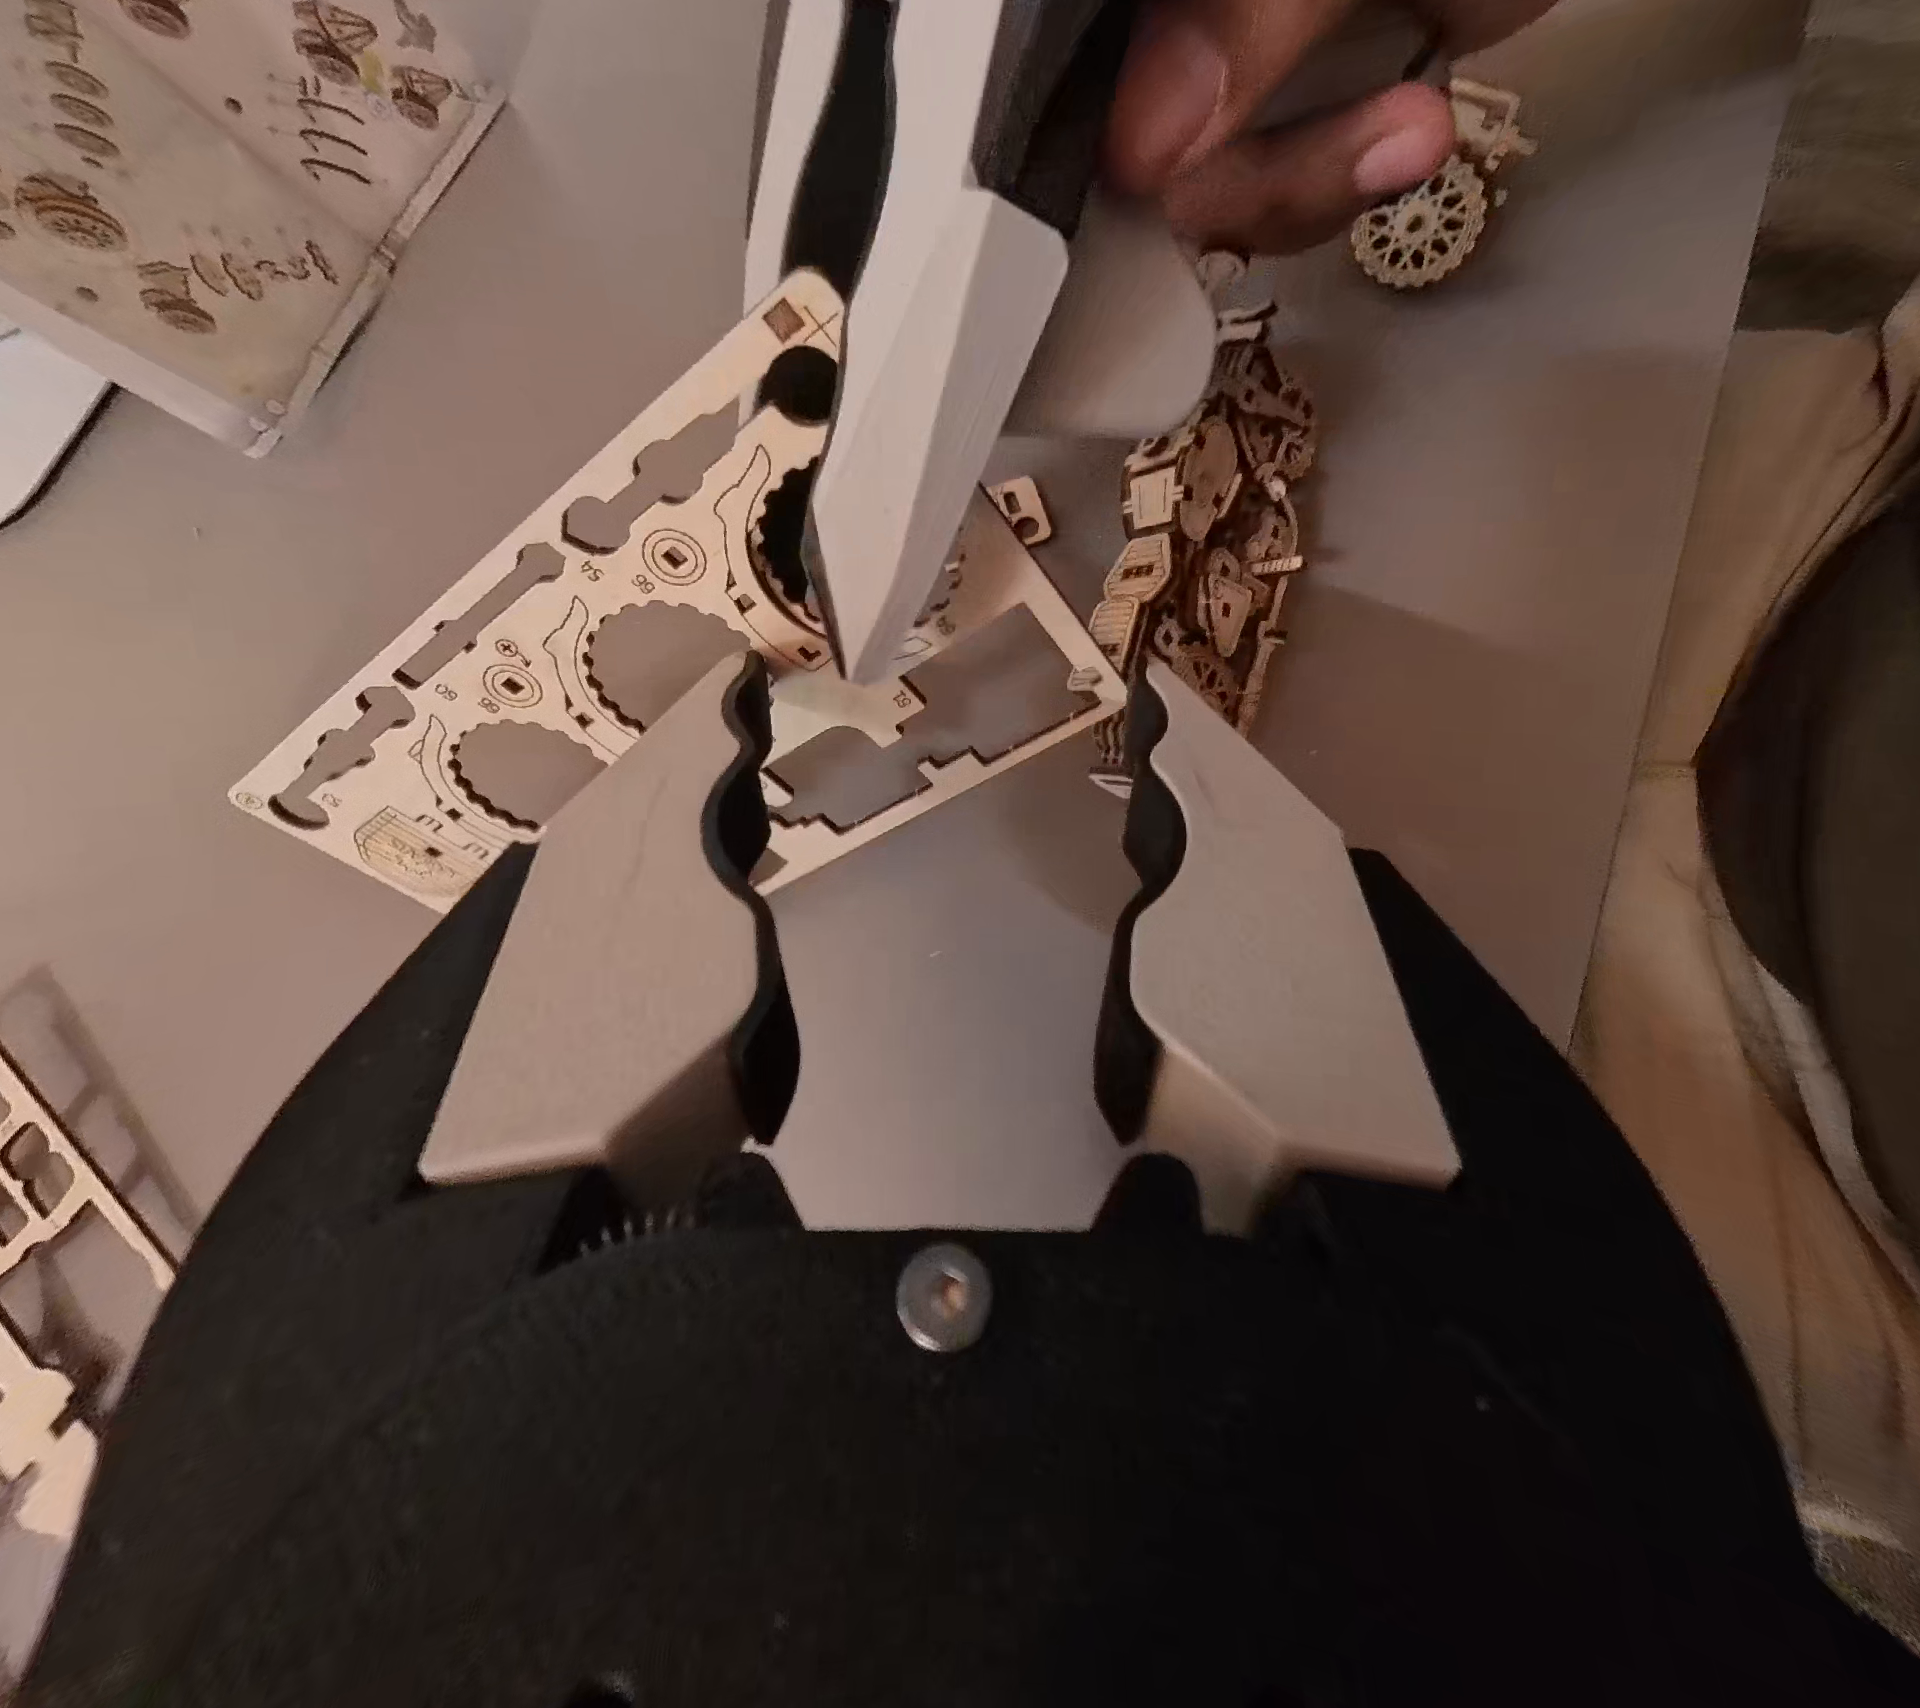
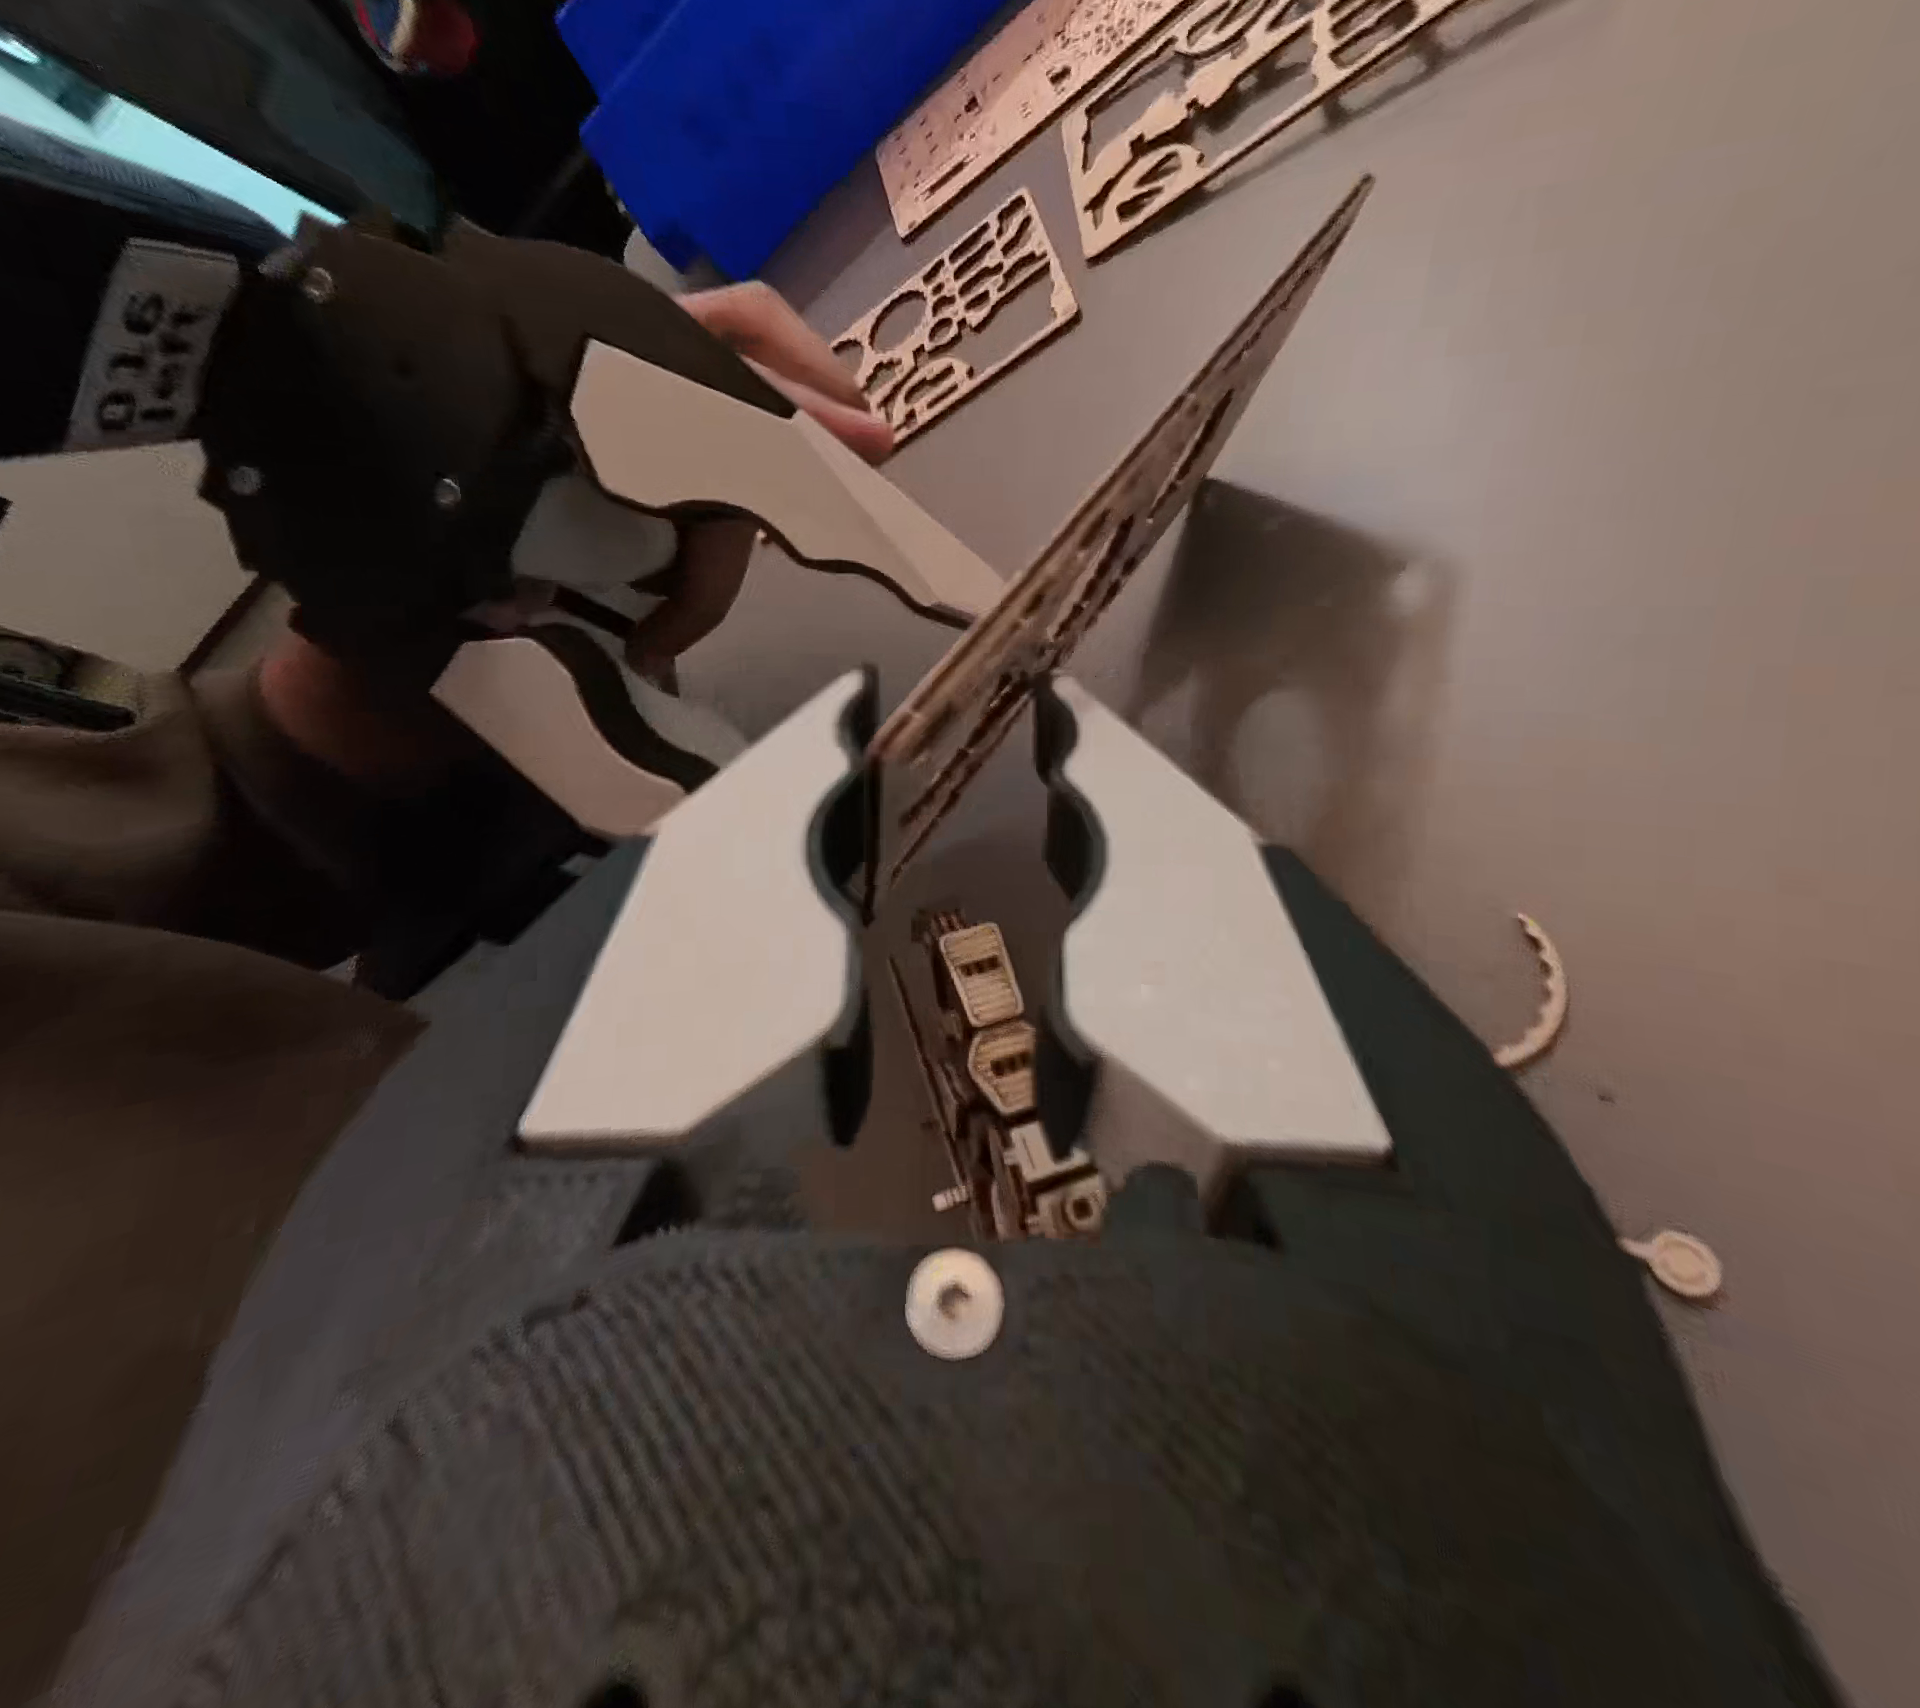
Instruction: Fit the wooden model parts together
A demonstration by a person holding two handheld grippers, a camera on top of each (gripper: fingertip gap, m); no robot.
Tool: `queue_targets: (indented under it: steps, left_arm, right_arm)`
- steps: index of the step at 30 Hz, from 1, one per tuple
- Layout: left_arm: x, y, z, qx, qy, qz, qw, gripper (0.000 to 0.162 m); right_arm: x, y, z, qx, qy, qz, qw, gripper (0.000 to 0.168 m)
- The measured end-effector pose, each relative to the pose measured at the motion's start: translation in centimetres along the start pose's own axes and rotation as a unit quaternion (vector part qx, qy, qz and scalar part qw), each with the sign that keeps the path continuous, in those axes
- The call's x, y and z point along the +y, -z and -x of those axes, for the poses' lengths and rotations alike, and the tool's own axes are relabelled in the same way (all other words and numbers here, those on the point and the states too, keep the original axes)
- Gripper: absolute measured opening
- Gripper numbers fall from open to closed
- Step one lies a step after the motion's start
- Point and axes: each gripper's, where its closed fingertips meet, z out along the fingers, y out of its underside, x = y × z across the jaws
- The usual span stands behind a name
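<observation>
A pale wooden sheet [image 1: 582, 702] with punched-out shapes is held by my right gripper [image 2: 951, 708], which is shut on its near edge. The sheet [image 2: 1153, 453] tilts up off the grey table and casts a shadow. In the left wrist view the right gripper [image 1: 847, 650] comes down from above onto the sheet. My left gripper [image 1: 945, 692] is open and empty, with its jaws wide at the sheet's near corner. Its upper finger [image 2: 790, 474] touches the sheet's face. A part-built wooden model [image 1: 1216, 536] lies to the right and also shows under my right gripper [image 2: 997, 1035].
An instruction booklet [image 1: 208, 100] lies at the far left. A wooden gear wheel [image 1: 1418, 235] and a small loose piece [image 1: 1023, 510] lie nearby. A blue bin [image 2: 831, 17], spent sheets [image 2: 1351, 17], a toothed arc [image 2: 1538, 1004] and a disc [image 2: 1683, 1263] are on the table.
</observation>
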Motion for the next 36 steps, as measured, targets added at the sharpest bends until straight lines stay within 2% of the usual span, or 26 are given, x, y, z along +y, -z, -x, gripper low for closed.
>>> queue_targets:
  steps: [1,3,4,6,10,13,16,20,22,23,24,26,27,29,31,32,36]
  left_arm:
    - [-0.2,0.2,0.1,0.0,0.009,-0.014,1.0,0.067]
    - [-1.1,1.0,0.6,0.002,0.042,-0.062,0.997,0.069]
    - [-1.9,1.6,1.0,-0.001,0.063,-0.098,0.993,0.074]
    - [-3.9,3.1,2.2,-0.019,0.108,-0.185,0.977,0.072]
    - [-6.7,6.5,5.1,-0.069,0.206,-0.334,0.917,0.074]
    - [-7.5,7.2,6.4,-0.085,0.275,-0.393,0.873,0.074]
    - [-8.3,5.0,6.2,-0.036,0.357,-0.423,0.832,0.072]
    - [-11.4,2.4,5.3,0.109,0.431,-0.463,0.766,0.072]
    - [-12.8,2.6,6.5,0.154,0.453,-0.494,0.726,0.06]
    - [-13.4,2.8,7.0,0.175,0.45,-0.506,0.715,0.046]
    - [-13.9,2.7,7.2,0.19,0.442,-0.507,0.714,0.033]
    - [-14.4,1.4,7.3,0.199,0.419,-0.489,0.738,0.025]
    - [-14.2,0.6,7.5,0.193,0.407,-0.477,0.754,0.013]
    - [-13.9,0.0,8.3,0.187,0.373,-0.481,0.771,0.004]
    - [-13.2,-0.9,9.5,0.193,0.353,-0.465,0.788,0.0]
    - [-12.9,-1.4,10.1,0.196,0.341,-0.454,0.8,0.0]
    - [-11.6,-3.5,10.3,0.243,0.286,-0.394,0.839,0.0]
  right_arm:
    - [-0.3,0.1,-0.1,0.005,0.003,-0.011,1.0,0.026]
    - [-1.0,0.8,-0.3,0.007,0.0,-0.039,0.999,0.019]
    - [-1.5,1.4,-0.5,0.005,-0.007,-0.056,0.998,0.012]
    - [-3.1,3.1,-0.4,-0.019,-0.019,-0.108,0.994,0.0]
    - [-5.8,6.6,-1.0,-0.028,-0.034,-0.201,0.979,0.0]
    - [-7.1,9.0,-0.8,-0.039,-0.029,-0.259,0.965,0.0]
    - [-8.0,10.8,0.2,-0.068,-0.01,-0.309,0.948,0.0]
    - [-8.2,11.7,0.1,-0.087,-0.02,-0.33,0.94,0.0]
    - [-8.1,11.9,0.0,-0.105,-0.04,-0.333,0.936,0.0]
    - [-8.0,11.9,-0.1,-0.11,-0.049,-0.333,0.935,0.0]
    - [-7.9,11.9,-0.3,-0.112,-0.055,-0.334,0.934,0.0]
    - [-7.7,11.9,-0.7,-0.102,-0.054,-0.332,0.936,0.0]
    - [-7.5,11.7,-1.0,-0.092,-0.046,-0.329,0.939,0.0]
    - [-7.0,11.2,-2.2,-0.059,-0.031,-0.311,0.948,0.002]
    - [-6.0,10.3,-4.0,-0.022,-0.02,-0.272,0.962,0.027]
    - [-5.6,10.0,-4.7,-0.011,-0.015,-0.262,0.965,0.034]
    - [-5.3,10.2,-8.0,0.034,-0.021,-0.264,0.964,0.042]
